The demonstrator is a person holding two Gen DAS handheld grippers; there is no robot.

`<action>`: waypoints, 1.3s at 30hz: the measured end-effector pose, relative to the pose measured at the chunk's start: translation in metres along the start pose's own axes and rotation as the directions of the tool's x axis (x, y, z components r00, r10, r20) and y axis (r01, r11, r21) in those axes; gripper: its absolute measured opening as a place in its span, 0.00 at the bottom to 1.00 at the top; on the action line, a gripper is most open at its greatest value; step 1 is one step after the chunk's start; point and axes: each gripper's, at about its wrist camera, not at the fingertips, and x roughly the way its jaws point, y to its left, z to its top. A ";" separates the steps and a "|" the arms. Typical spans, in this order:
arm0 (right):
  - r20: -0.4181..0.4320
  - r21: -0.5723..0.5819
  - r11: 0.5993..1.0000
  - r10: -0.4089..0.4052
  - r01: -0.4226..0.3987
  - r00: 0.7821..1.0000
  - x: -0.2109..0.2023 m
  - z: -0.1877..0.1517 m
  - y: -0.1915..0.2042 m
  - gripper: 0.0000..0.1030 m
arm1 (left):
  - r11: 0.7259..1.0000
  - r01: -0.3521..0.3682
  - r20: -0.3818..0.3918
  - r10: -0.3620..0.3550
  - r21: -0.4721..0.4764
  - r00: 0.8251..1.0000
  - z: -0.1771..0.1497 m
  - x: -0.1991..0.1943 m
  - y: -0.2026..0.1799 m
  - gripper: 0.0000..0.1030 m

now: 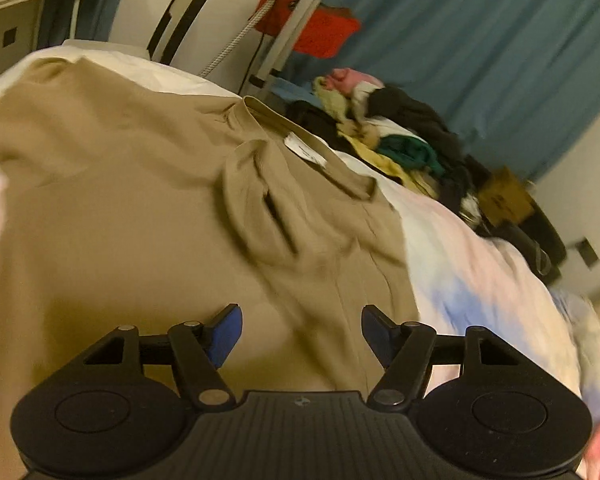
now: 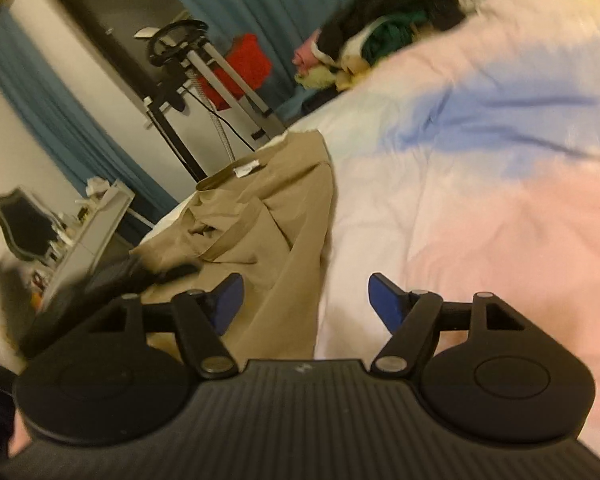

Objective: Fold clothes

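Tan garment (image 1: 148,208) lies spread on the bed (image 1: 480,272), waistband w/ white label (image 1: 306,151) at the far side, a loose flap bunched near it. Left gripper (image 1: 301,330) hovers over the cloth, jaws apart, empty; right gripper (image 2: 305,300) same, over the garment's right edge. Risk: flap gets trapped in a fold, or a pinch catches the bedding too

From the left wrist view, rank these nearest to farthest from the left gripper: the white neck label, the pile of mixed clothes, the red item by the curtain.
Measured from the left gripper, open above the tan shirt:
1. White neck label, at the collar straight ahead.
2. Pile of mixed clothes, beyond the collar, to the right.
3. Red item, up high against the blue curtain.
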 end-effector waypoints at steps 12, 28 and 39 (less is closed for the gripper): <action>-0.038 -0.073 0.997 0.034 -0.037 0.999 0.035 -0.003 0.003 0.70 | 0.978 0.110 0.175 -0.142 0.179 0.974 0.066 0.024 -0.012 0.03; -0.050 -0.089 0.995 0.037 -0.042 0.998 0.035 -0.007 0.003 0.70 | 0.994 -0.036 0.035 0.032 0.107 0.999 0.013 -0.035 0.056 0.49; -0.080 -0.165 0.983 0.067 -0.080 0.995 0.007 -0.026 0.023 0.70 | 1.000 -0.001 -0.177 -0.003 -0.025 0.984 -0.176 -0.182 0.095 0.61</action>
